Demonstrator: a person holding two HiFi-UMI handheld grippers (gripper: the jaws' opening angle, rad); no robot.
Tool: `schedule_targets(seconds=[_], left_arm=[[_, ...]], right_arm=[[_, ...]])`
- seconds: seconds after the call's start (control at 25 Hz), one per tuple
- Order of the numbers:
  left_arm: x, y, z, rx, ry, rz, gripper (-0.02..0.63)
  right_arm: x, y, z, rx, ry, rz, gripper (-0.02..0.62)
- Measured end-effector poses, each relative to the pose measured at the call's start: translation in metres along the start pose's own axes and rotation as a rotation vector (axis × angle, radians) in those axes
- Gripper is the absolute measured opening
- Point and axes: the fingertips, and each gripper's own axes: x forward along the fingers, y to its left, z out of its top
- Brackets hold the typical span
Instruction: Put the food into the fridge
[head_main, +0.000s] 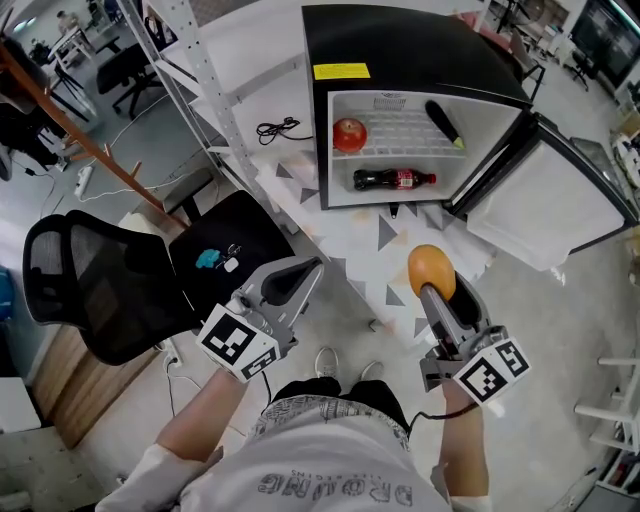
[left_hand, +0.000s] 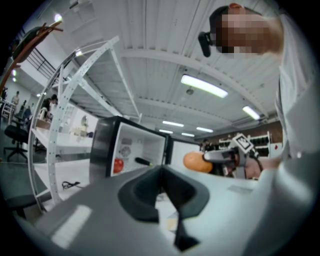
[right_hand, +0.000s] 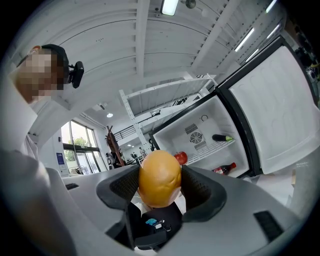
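My right gripper (head_main: 432, 283) is shut on an orange round fruit (head_main: 431, 268), which fills the space between its pads (right_hand: 160, 177) in the right gripper view. It hangs in front of the small black fridge (head_main: 400, 40), whose door (head_main: 545, 205) stands open to the right. Inside, a red apple (head_main: 349, 134) and a dark cucumber (head_main: 444, 123) lie on the upper shelf, with a cola bottle (head_main: 392, 180) below. My left gripper (head_main: 312, 268) is shut and holds nothing, low and left of the fridge. The orange fruit (left_hand: 197, 162) also shows in the left gripper view.
A black mesh office chair (head_main: 130, 285) stands at the left with a small blue object (head_main: 208, 258) on its seat. A white metal rack (head_main: 200, 90) rises left of the fridge, with a black cable (head_main: 280, 128) on the floor beside it. The person's feet (head_main: 345, 365) are below.
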Motion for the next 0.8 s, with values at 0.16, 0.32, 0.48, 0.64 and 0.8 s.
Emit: schedule_targets(seconds=[0.16, 0.32, 0.48, 0.64, 0.8], left_arm=[[0.005, 0.006, -0.002, 0.012, 0.008, 0.009, 0.009], [0.013, 0.011, -0.002, 0.015, 0.012, 0.022, 0.009], [0.022, 0.017, -0.002, 0.025, 0.019, 0.053, 0.009], [0.035, 0.022, -0.002, 0.023, 0.027, 0.088, 0.009], [0.052, 0.026, -0.003, 0.021, 0.032, 0.122, 0.009]], right_arm=[[0.008, -0.009, 0.003, -0.002, 0.003, 0.000, 0.264], [0.019, -0.018, 0.005, 0.001, 0.009, 0.009, 0.264], [0.033, -0.031, 0.012, -0.009, 0.021, 0.028, 0.264], [0.051, -0.047, 0.026, -0.029, 0.026, 0.053, 0.264], [0.069, -0.066, 0.040, -0.048, 0.032, 0.079, 0.264]])
